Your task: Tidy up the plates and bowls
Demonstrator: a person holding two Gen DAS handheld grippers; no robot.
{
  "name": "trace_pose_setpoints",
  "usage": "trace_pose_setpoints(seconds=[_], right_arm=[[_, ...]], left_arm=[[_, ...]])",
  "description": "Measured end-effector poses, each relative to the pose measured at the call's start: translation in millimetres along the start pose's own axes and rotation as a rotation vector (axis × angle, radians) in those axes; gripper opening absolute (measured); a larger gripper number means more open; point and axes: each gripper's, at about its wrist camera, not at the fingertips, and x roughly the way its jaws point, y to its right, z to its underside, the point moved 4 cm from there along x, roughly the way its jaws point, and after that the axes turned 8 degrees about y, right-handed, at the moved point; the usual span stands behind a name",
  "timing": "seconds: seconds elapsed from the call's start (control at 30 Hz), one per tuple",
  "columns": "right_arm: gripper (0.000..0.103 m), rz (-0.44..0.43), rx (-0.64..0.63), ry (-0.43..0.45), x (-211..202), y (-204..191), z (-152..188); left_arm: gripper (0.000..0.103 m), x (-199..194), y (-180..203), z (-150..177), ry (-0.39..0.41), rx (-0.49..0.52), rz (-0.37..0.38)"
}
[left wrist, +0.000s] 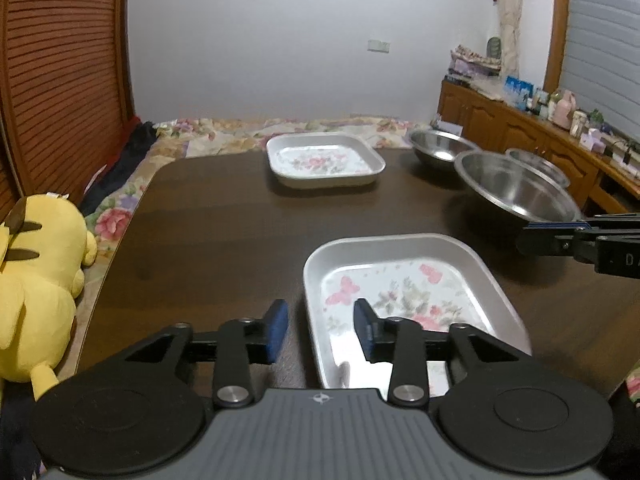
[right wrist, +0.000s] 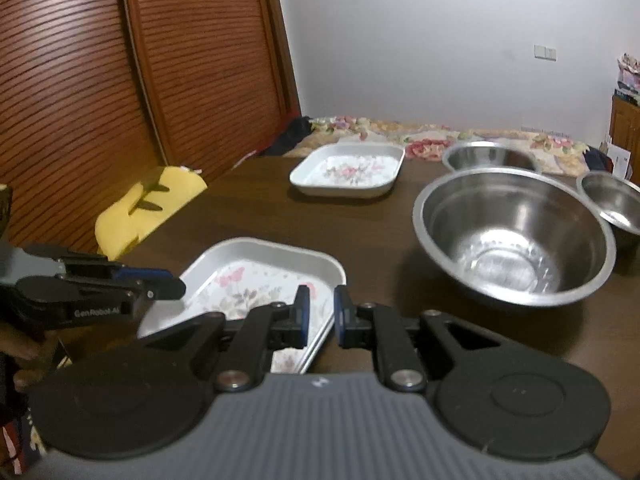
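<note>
A near floral square plate [left wrist: 404,296] [right wrist: 256,284] lies on the dark table [left wrist: 224,216]. A second floral plate [left wrist: 324,160] [right wrist: 348,172] lies at the far side. A large steel bowl [left wrist: 516,188] [right wrist: 516,232] stands at the right, with two smaller steel bowls [left wrist: 440,148] [right wrist: 616,204] behind it. My left gripper [left wrist: 320,330] is open, its fingers astride the near plate's left rim; it also shows in the right wrist view [right wrist: 160,284]. My right gripper [right wrist: 319,314] is open with a narrow gap at the near plate's right rim; it shows at the right edge of the left wrist view [left wrist: 560,232].
A yellow plush toy [left wrist: 36,280] [right wrist: 148,208] lies off the table's left edge on a floral bedspread [left wrist: 224,132]. Slatted wooden doors [right wrist: 120,80] stand at the left. A wooden sideboard [left wrist: 520,124] with clutter runs along the right.
</note>
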Motion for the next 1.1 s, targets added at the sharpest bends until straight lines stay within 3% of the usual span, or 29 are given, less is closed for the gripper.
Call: trace_pose_setpoints(seconds=[0.23, 0.47, 0.77, 0.8, 0.83, 0.9, 1.1], right_arm=[[0.015, -0.005, -0.029, 0.058, -20.1, -7.5, -23.4], [0.015, -0.011, -0.046, 0.109, -32.5, -9.0, -42.9], [0.016, 0.016, -0.074, 0.153, -33.9, 2.9, -69.3], [0.019, 0.018, -0.077, 0.155, -31.6, 5.9, -73.1], [0.03, 0.019, -0.082, 0.159, -31.1, 7.4, -74.8], [0.038, 0.028, -0.096, 0.163, -25.4, 12.7, -80.5], [0.038, 0.011, -0.09, 0.154, -9.9, 24.3, -90.4]], left_arm=[[0.055, -17.0, 8.4, -26.5, 0.068, 0.033, 0.017], [0.075, -21.6, 15.8, -49.5, 0.127, 0.053, 0.018], [0.075, 1.8, 15.4, -69.7, 0.149, 0.058, 0.04], [0.075, 7.8, 13.5, -72.5, 0.15, 0.053, 0.04], [0.075, 13.0, 11.6, -74.2, 0.151, 0.047, 0.041], [0.075, 26.0, 7.4, -77.6, 0.141, 0.032, 0.047], [0.075, 64.3, -7.3, -89.5, 0.123, 0.032, 0.038]])
